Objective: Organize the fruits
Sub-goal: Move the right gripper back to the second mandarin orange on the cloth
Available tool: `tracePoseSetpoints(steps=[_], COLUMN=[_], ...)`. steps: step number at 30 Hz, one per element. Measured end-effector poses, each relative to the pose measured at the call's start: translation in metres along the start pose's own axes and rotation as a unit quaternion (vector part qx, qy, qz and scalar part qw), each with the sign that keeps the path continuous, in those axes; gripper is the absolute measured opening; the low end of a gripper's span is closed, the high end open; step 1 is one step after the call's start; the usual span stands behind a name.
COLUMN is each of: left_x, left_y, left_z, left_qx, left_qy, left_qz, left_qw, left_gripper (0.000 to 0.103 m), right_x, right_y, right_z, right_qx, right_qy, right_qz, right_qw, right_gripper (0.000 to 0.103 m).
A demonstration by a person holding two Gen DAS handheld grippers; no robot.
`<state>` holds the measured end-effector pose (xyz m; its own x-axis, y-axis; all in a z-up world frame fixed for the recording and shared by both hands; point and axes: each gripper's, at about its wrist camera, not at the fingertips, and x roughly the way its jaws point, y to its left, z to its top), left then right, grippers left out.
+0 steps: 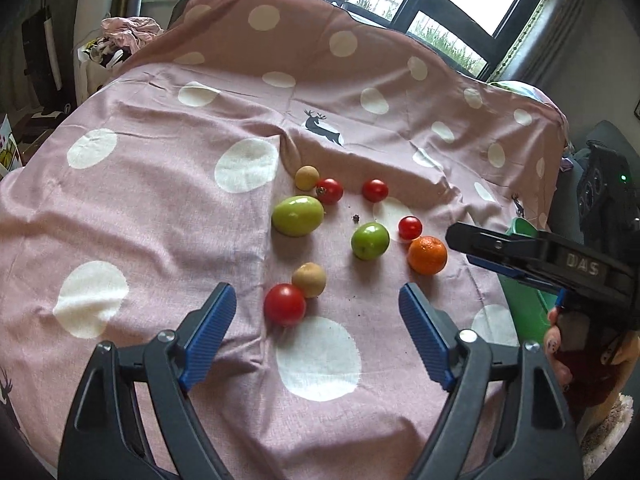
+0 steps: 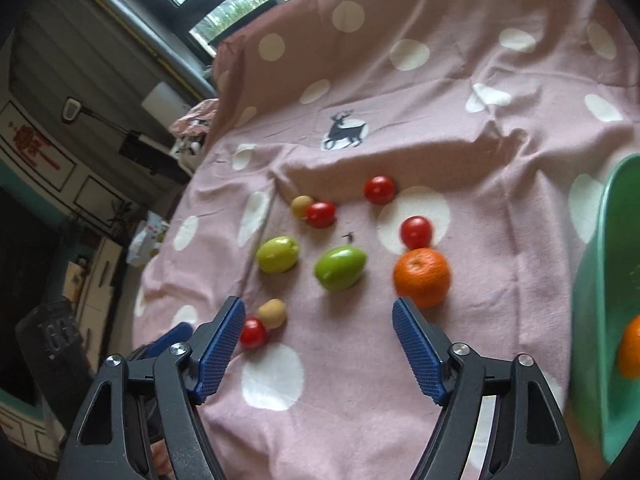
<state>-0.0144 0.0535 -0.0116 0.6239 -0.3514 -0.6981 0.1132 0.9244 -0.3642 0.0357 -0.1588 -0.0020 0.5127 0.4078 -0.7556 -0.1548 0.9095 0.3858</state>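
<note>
A pink cloth [image 1: 160, 208] with white dots and small dark deer prints covers the surface and climbs over a raised back behind it; it is soft, woven and creased into long folds. Beyond it stand dark-framed windows [image 1: 472, 4] with greenery outside, and a heap of clothes [image 1: 128, 32] sits off the far left edge. The fruit lies loose in the middle of the cloth: a smooth oval green fruit [image 1: 298, 216], a rounder green one [image 1: 370, 241], a dimpled orange [image 1: 427, 255] just beside a small glossy tomato [image 1: 410, 227], two more tomatoes farther back [image 1: 375, 190] [image 1: 329, 191], the left of these touching a dull tan ball [image 1: 307, 177], and nearest, a bigger tomato [image 1: 285, 305] pressed against a second tan ball [image 1: 308, 279]. A tiny dark stem scrap [image 1: 355, 219] lies among them. At the right edge a green plastic bin [image 2: 600, 280] with a matte, rounded wall holds another orange [image 2: 631, 352]. The left tongs [image 1: 318, 320], black arms with ribbed blue pads, stand apart with nothing between them, above the near tomato. The right tongs [image 2: 320, 328] also stand apart and empty, over the cloth in front of the round green fruit; a hand [image 1: 560, 344] grips them from the right.
</note>
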Motion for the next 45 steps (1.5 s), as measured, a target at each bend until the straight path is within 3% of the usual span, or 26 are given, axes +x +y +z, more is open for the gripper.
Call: tracePoseSetpoints(steps=[4,8,14,18,24,31,37,45], left_x=[0.004,0.012,0.029,0.034,0.038,0.036,0.042,0.045], left_y=[-0.014,-0.028,-0.039,-0.043,-0.047,-0.046,-0.047,-0.056], left_z=[-0.002,-0.005,-0.011,-0.014,-0.017,-0.019,-0.023,-0.026], left_qx=[0.005,0.022,0.026,0.030,0.035,0.052,0.064,0.073], left_qy=[-0.002,0.005,0.027,0.036,0.041,0.045,0.058,0.064], left_qz=[-0.030,-0.042,-0.053,-0.058,-0.053,-0.034,-0.025,-0.030], left_qw=[0.9995,0.9989,0.9979,0.9973,0.9971,0.9971,0.9960,0.9949], left_gripper=[0.080,0.077,0.070,0.070,0.070,0.070,0.070,0.070], right_x=[0.008,0.025,0.044,0.055,0.049,0.026,0.035,0.033], right_y=[-0.013,-0.026,-0.033,-0.034,-0.033,-0.028,-0.029,-0.030], right_z=[0.013,0.021,0.018,0.015,0.007,-0.021,-0.031,-0.029], right_qx=[-0.017,-0.016,-0.010,-0.010,-0.015,0.001,-0.003,-0.008], right_qy=[-0.014,0.003,0.026,0.042,0.042,0.065,0.086,0.087], right_qz=[-0.097,-0.120,-0.106,-0.105,-0.093,-0.004,-0.031,-0.037], right_qw=[0.995,0.993,0.994,0.994,0.995,0.998,0.996,0.996], right_gripper=[0.070,0.060,0.055,0.047,0.045,0.045,0.045,0.045])
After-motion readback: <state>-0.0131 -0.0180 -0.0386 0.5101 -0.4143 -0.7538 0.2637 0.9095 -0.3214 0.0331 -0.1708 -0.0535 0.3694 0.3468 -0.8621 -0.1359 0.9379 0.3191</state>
